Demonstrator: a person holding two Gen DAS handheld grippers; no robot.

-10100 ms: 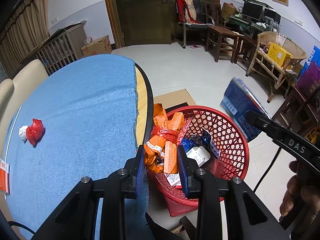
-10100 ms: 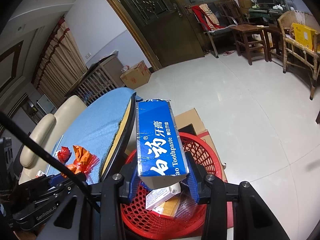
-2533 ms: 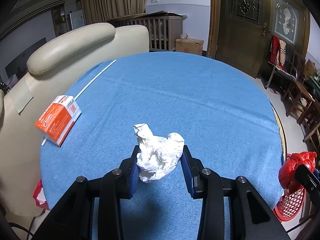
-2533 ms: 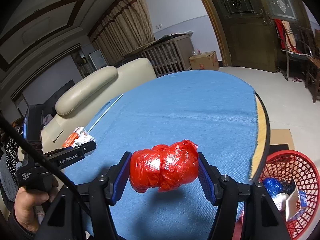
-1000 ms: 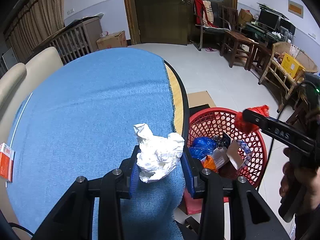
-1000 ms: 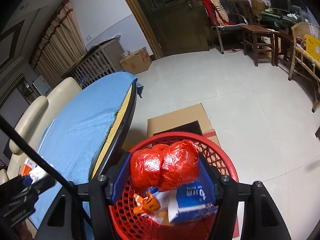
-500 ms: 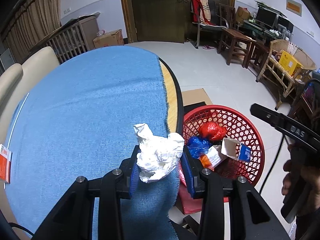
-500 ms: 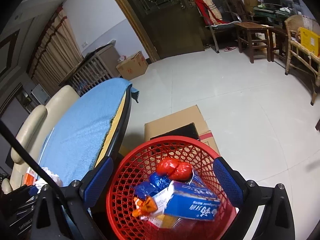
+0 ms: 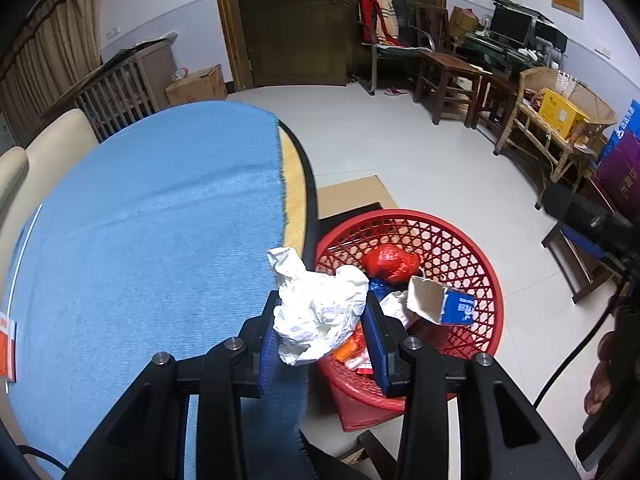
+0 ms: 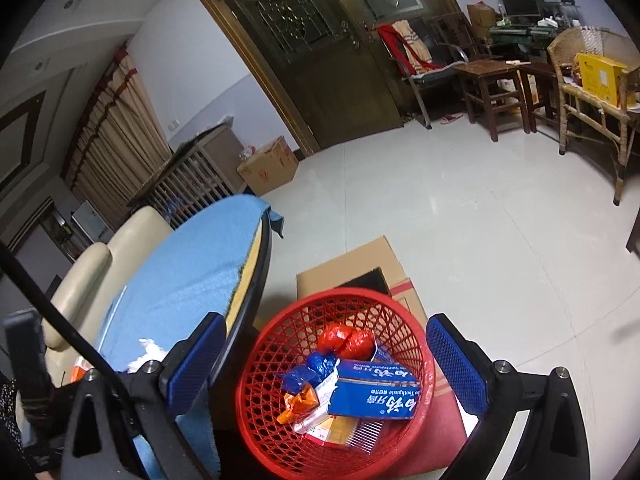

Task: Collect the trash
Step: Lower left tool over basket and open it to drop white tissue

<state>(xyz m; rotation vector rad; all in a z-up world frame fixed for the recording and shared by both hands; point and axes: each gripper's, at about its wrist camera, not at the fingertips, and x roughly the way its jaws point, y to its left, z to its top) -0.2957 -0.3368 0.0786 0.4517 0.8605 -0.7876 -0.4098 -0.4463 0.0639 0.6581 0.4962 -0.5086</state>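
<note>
My left gripper (image 9: 322, 336) is shut on a crumpled white paper wad (image 9: 316, 308), held over the table's right edge beside the red mesh basket (image 9: 472, 264). The basket holds a red plastic ball (image 9: 390, 260), a blue toothpaste box (image 9: 448, 304) and several wrappers. My right gripper (image 10: 328, 364) is open and empty, its jaws spread wide above the basket (image 10: 276, 344). The red ball (image 10: 346, 342) and toothpaste box (image 10: 376, 398) lie inside it. The paper wad (image 10: 146, 354) shows at the left in the right wrist view.
The round table with a blue cloth (image 9: 140, 240) fills the left. An orange carton (image 9: 6, 344) lies at its far left edge. A flat cardboard box (image 10: 352, 268) lies on the floor behind the basket. Chairs and wooden furniture (image 9: 452, 76) stand at the back right.
The right gripper opened and dropped the red ball into the basket, then drew back a little. The left gripper carried the paper wad right, nearer the basket.
</note>
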